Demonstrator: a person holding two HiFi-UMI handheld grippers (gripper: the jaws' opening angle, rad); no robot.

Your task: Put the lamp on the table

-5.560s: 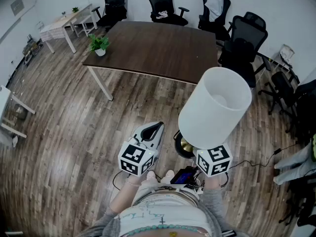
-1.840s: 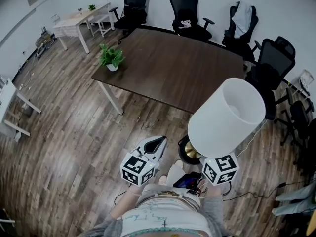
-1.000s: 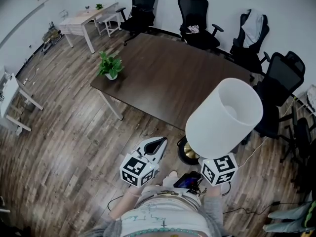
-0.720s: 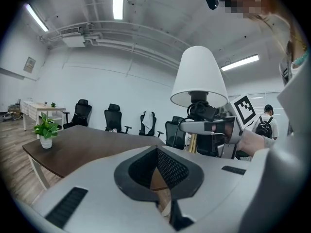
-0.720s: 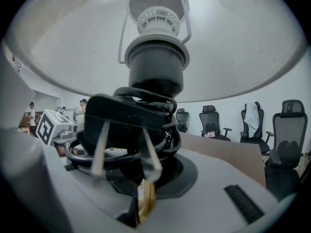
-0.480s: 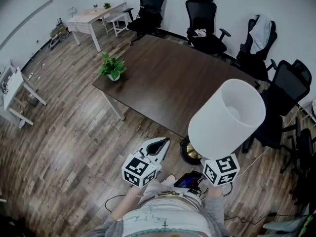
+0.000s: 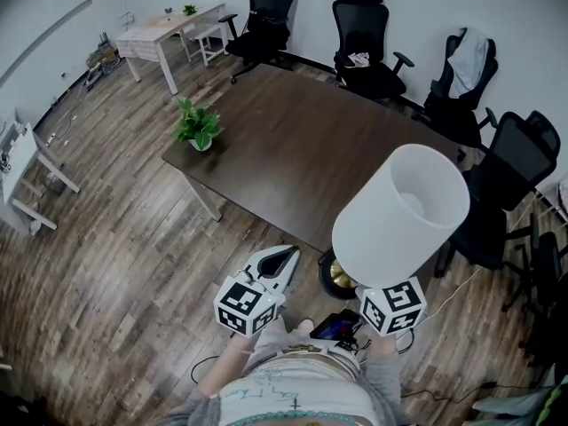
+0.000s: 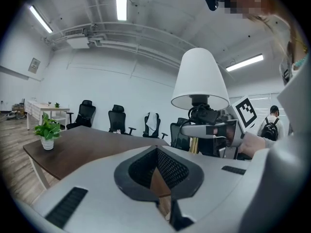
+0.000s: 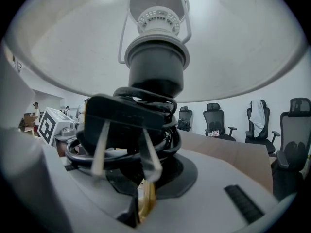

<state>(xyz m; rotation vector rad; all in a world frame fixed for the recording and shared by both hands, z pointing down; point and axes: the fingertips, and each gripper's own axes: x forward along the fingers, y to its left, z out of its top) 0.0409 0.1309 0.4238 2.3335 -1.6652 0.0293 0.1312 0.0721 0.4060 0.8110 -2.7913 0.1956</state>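
The lamp has a white shade (image 7: 399, 213) and a brass base (image 7: 338, 275), and hangs above the wood floor just short of the dark brown table (image 7: 302, 140). My right gripper (image 9: 144, 199) is shut on the lamp's brass stem (image 9: 146, 203) under the shade (image 9: 155, 47). Its marker cube (image 7: 393, 306) shows below the shade in the head view. The lamp's black cord and plug (image 9: 124, 118) are coiled round the socket. My left gripper (image 7: 285, 254) is shut on nothing, to the left of the lamp (image 8: 199, 79). The left gripper (image 8: 156, 178) points at the table (image 8: 82, 144).
A potted plant (image 7: 196, 127) stands at the table's left end and also shows in the left gripper view (image 8: 47, 130). Several black office chairs (image 7: 366, 25) ring the far and right sides. A light side table (image 7: 164, 27) stands far left. Cables lie on the floor by my feet (image 7: 461, 284).
Over the earlier frames the table and plant have come nearer in the head view. Both grippers keep the same pose, and the lamp stays in the right one.
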